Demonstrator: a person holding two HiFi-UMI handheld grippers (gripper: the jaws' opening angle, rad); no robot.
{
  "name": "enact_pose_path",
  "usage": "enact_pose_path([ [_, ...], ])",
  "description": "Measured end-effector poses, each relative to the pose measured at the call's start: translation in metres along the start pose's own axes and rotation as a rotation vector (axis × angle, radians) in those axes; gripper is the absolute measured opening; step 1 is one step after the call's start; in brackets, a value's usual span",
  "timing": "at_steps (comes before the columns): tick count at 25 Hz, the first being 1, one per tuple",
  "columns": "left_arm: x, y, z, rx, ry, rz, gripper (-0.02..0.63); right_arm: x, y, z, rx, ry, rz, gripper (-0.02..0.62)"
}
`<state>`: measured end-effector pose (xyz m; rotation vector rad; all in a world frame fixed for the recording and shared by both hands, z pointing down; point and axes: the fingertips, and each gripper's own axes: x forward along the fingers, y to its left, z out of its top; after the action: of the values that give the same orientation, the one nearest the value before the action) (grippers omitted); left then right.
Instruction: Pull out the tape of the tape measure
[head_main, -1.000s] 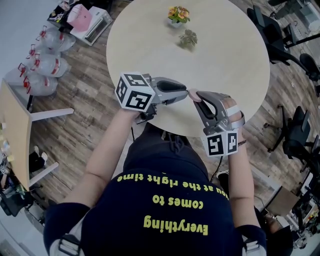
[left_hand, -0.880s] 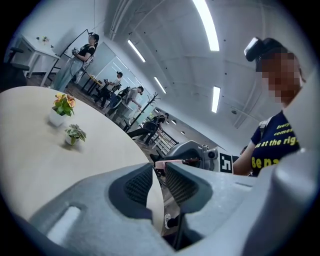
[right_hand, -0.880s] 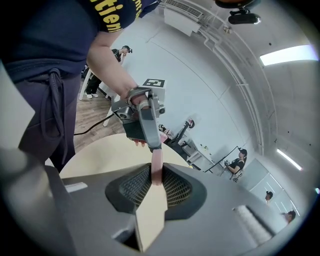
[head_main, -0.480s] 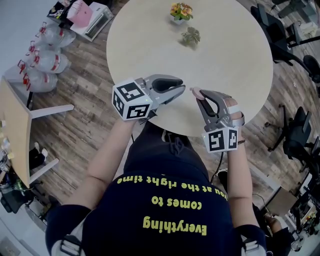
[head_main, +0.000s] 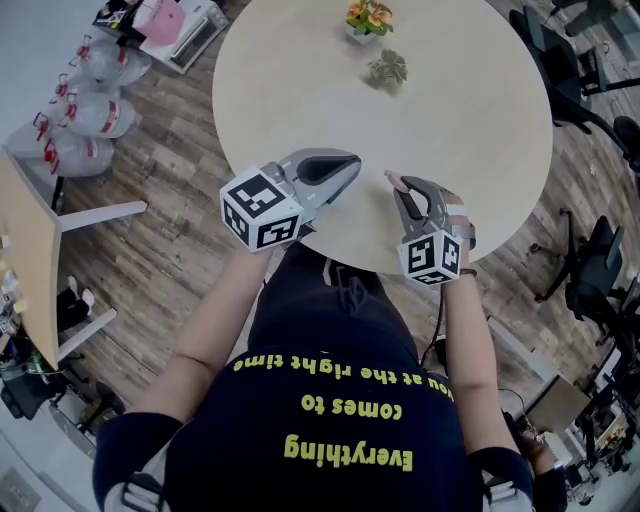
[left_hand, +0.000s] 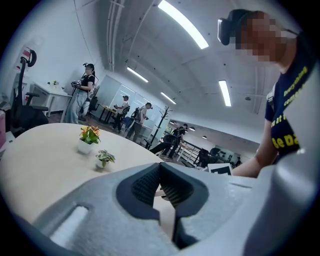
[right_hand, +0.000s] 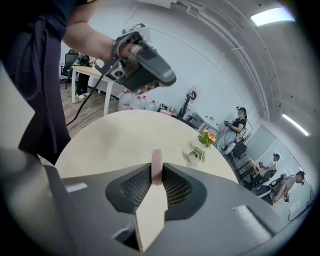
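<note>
Nearest you, over the near edge of the round, pale tabletop (head_main: 455, 120), your right gripper (head_main: 398, 188) has its jaws pinching the small pink tape measure (right_hand: 156, 167). It stands edge-on between the pads, above the tabletop. Just to the left of it, and apart from it, is your left gripper (head_main: 352, 165). Its jaws have just been closing and are now pressed together, with nothing visible between them.

Toward the far edge of the tabletop two small pots stand near each other. The nearer pot (head_main: 387, 70) holds a pale green plant, and the farther, white pot (head_main: 366, 17) holds orange and yellow flowers.

A wood-plank floor (head_main: 170, 220) surrounds the table. On your left is a side table (head_main: 25, 270) with white legs, and farther left lie bagged clear bottles (head_main: 80, 110). Dark office chairs (head_main: 590, 270) stand on your right. Far across the room people (left_hand: 86, 92) stand under long ceiling lights (left_hand: 182, 25).
</note>
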<state>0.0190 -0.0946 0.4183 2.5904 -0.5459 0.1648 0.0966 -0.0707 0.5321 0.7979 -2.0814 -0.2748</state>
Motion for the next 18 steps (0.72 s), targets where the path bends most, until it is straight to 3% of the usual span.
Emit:
enact_pose_path([
  [10,-0.014,0.021,-0.010,-0.033,0.008,0.045,0.003,0.063,0.019,-0.054,0.056,0.162,0.025,0.084],
  [18,-0.026,0.028,-0.018,-0.043,0.028,0.075,0.003,0.080,0.021,-0.067,0.135,0.196,0.017,0.095],
])
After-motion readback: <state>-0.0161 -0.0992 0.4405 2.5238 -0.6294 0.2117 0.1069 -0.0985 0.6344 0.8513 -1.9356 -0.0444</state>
